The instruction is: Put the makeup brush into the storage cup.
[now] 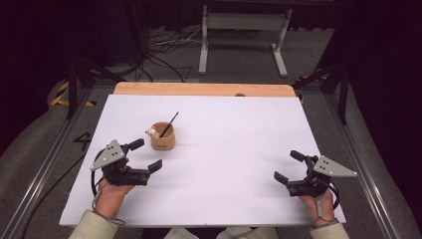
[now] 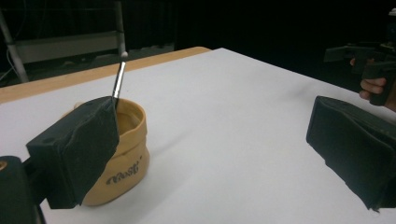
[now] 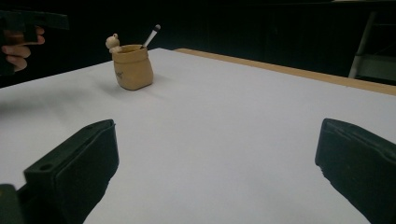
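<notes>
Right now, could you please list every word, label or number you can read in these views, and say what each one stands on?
Cursive dark lettering on the front of the tan pen pot: too blurred to read with any certainty in the left gripper view.
The same marking on the pen pot in the right gripper view: too small to read.
A dark mark like "4" on the floor left of the table in the high view: uncertain.

The white table [image 1: 239, 164] is evenly bright against dark surroundings, shadows soft, near claw pads [image 2: 79, 154] blurred.

Dark room, grey floor [image 1: 239, 59]
</notes>
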`<state>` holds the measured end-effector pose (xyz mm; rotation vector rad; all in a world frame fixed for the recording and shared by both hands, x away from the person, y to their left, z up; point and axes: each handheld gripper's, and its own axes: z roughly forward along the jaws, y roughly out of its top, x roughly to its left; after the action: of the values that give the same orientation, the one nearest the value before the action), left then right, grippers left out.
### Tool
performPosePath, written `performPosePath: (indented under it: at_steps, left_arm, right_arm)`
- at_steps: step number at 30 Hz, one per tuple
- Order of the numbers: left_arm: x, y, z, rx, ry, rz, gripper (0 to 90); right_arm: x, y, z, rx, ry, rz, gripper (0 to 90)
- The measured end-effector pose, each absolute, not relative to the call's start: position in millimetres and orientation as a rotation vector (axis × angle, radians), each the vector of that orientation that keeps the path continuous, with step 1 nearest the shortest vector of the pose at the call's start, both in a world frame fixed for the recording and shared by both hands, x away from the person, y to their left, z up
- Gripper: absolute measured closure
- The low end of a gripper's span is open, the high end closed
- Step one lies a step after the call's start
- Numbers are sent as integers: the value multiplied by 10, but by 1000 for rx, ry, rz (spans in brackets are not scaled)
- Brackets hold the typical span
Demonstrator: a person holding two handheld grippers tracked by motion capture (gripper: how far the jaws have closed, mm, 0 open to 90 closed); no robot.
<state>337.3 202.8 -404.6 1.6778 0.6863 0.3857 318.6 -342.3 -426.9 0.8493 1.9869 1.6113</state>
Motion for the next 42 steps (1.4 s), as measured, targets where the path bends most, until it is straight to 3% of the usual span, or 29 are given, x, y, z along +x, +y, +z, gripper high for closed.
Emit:
performPosePath:
  at_steps: [5,42]
  left_arm:
    - [3330,2035,-4083,1718,666,422,30]
    - [3269,2166,-4578,1726,626,319,29]
  right_arm:
    - [3183,-3425,-4274,839,1985,1610,0]
    - [3256,-3409,-4455,818,2021,1600,0]
